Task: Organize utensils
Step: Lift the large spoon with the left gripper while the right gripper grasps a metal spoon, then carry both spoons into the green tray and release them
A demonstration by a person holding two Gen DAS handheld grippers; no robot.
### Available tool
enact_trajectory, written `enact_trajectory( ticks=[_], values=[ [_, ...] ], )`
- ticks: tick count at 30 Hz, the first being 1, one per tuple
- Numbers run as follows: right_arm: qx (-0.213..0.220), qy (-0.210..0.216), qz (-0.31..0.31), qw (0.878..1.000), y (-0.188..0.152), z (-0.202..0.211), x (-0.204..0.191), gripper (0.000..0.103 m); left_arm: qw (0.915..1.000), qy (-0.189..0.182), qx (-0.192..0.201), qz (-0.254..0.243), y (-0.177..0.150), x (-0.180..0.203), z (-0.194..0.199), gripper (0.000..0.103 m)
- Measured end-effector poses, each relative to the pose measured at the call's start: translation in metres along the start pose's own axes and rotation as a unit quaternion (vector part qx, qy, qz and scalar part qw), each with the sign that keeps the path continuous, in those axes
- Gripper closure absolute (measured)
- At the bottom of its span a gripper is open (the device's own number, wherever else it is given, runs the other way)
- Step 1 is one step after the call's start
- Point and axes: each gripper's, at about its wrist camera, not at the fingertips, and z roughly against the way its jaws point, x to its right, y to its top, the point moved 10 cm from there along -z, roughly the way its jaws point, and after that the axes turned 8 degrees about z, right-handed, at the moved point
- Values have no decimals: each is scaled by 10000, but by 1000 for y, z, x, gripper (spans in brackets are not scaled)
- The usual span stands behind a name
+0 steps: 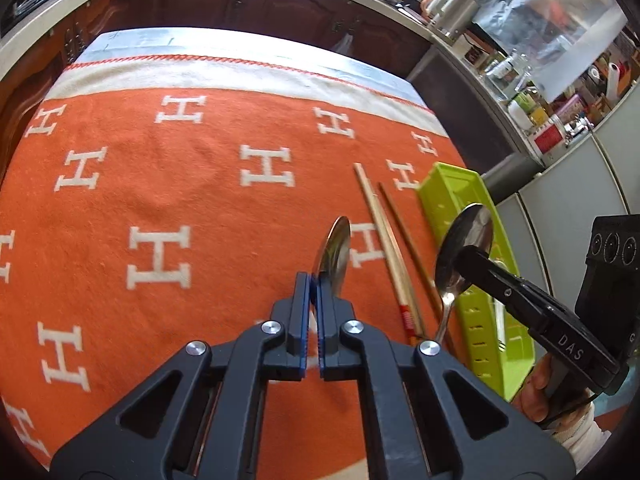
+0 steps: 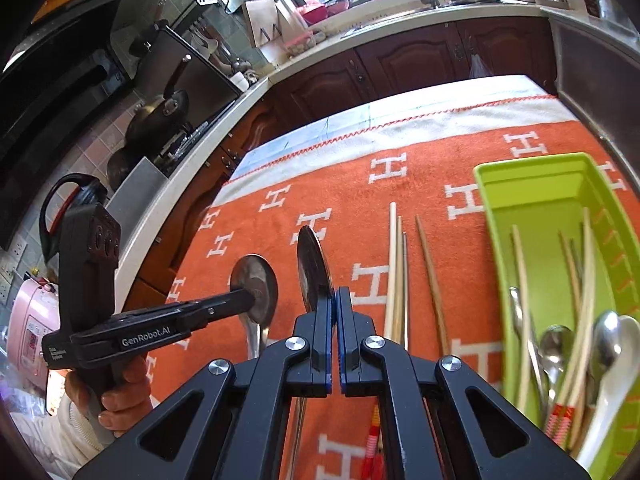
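Observation:
My left gripper (image 1: 313, 285) is shut on a metal spoon (image 1: 335, 249), held edge-on above the orange cloth; the same gripper and spoon (image 2: 256, 289) show at the left of the right wrist view. My right gripper (image 2: 334, 298) is shut on a second metal spoon (image 2: 314, 270), also seen in the left wrist view (image 1: 464, 250) beside the green tray (image 1: 452, 184). The tray (image 2: 532, 184) holds several spoons (image 2: 556, 350) and chopsticks (image 2: 524, 300). Loose chopsticks (image 2: 394, 276) lie on the cloth between my grippers and the tray.
The table has an orange cloth with white H marks (image 1: 160, 184). Dark wooden cabinets (image 2: 400, 68) and a cluttered counter (image 1: 452, 4) stand behind. A pan (image 2: 160, 116) sits on the stove at left, a pink appliance (image 2: 30, 336) lower left.

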Motion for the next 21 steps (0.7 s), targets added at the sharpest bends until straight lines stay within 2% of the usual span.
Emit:
enact_trajectory(
  ticks=[6,11,16,21],
  values=[
    [359,-239,-63,9990,1,78,12,101,9984,-316,20,-459,-14,69,27,102],
    [545,-712,-121,9959,6,152,41,101,9951,-525,-45,-835,-27,138,31,102],
    [577,-1229,-54,9907,11,211,73,101,9930,-500,-327,-1017,-41,191,8,102],
    [476,-1655,36,9851,18,238,105,102,9925,-284,-513,-1075,-48,211,-29,102]
  ],
)
